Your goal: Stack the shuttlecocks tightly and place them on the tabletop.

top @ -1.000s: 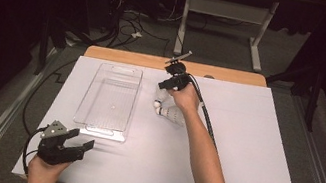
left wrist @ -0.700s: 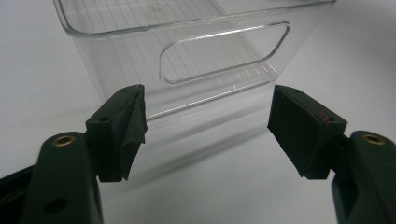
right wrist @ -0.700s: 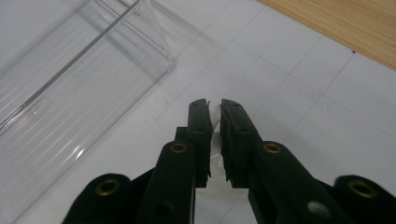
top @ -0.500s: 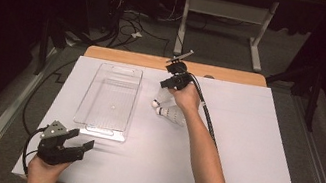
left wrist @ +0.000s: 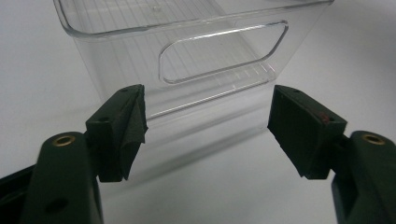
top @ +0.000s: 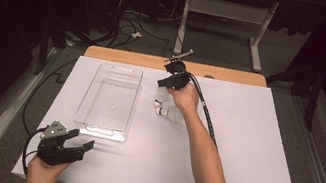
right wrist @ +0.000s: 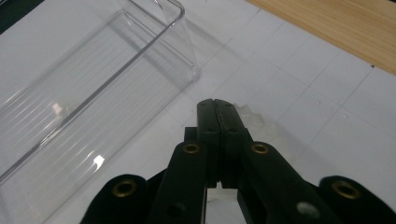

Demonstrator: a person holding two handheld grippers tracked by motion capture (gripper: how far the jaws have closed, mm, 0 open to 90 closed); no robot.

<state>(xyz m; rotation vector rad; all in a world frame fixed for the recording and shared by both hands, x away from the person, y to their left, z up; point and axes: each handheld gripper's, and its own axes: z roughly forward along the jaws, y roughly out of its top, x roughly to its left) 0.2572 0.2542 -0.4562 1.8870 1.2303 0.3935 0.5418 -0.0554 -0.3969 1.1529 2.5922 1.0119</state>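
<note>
- White shuttlecock [top: 167, 113] lies on table [top: 261, 154], just right of clear bin [top: 110, 96], under right gripper [top: 166, 83].
- Right fingers are pressed together; whether feathers are pinched cannot be told, so grip should be checked before lifting.
- Left gripper [top: 78, 145] fingers stand apart, empty, near bin's end.

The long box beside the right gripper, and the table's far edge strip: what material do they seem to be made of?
The box looks like clear, glossy hard plastic: the white surface shows through its ribbed floor and cut-out handle. The far edge strip looks like pale matt wood, perhaps laminate.
</note>
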